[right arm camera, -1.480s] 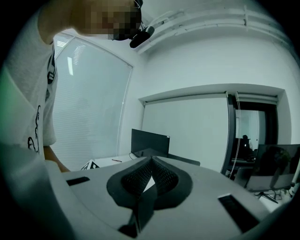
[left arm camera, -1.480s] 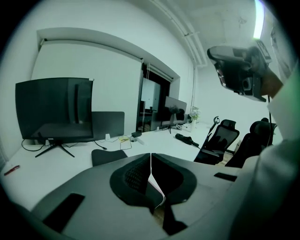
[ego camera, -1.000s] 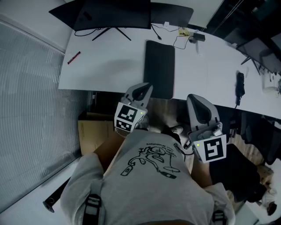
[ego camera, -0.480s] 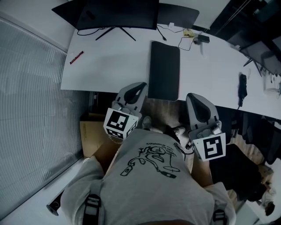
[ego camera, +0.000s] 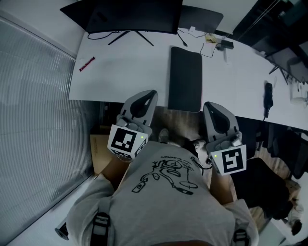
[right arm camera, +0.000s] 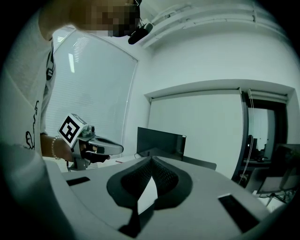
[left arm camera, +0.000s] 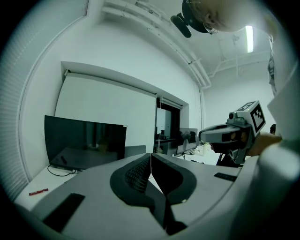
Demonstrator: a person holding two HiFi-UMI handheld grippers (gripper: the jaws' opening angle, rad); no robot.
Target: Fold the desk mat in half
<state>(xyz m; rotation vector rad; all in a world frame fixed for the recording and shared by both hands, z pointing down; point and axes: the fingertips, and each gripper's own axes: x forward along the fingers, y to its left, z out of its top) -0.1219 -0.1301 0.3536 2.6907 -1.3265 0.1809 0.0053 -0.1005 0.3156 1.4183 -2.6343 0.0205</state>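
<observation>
The desk mat [ego camera: 185, 79] lies flat on the white desk [ego camera: 125, 72] as a long, narrow dark strip, running from near the desk's far side down to its front edge; whether it is a single layer or doubled over cannot be told from the head view; nothing touches it

The left hand-held gripper [ego camera: 146, 96] is held in front of the desk, off its edge and close to the person's grey T-shirt [ego camera: 168, 197], just left of the mat's near end; in its own view its jaws are pressed together with nothing between them [left arm camera: 151, 161]

The right hand-held gripper [ego camera: 211, 108] sits at much the same height on the other side, right of the mat's near end, so the mat's near edge lies ahead between the two; its own view shows its jaw tips meeting [right arm camera: 151, 160], a sliver of light below them and no object pinched; each gripper shows in the other's view, held up in a hand [left arm camera: 229, 135] [right arm camera: 93, 147]

A dark monitor [ego camera: 130, 14] stands at the desk's far left corner, left of the mat and apart from it; a red pen [ego camera: 86, 63] lies near the desk's left edge, well apart from the mat; cables [ego camera: 211, 41] trail at the far side, right of the mat's far end; a cardboard box [ego camera: 98, 149] sits on the floor under the desk's left part
</observation>
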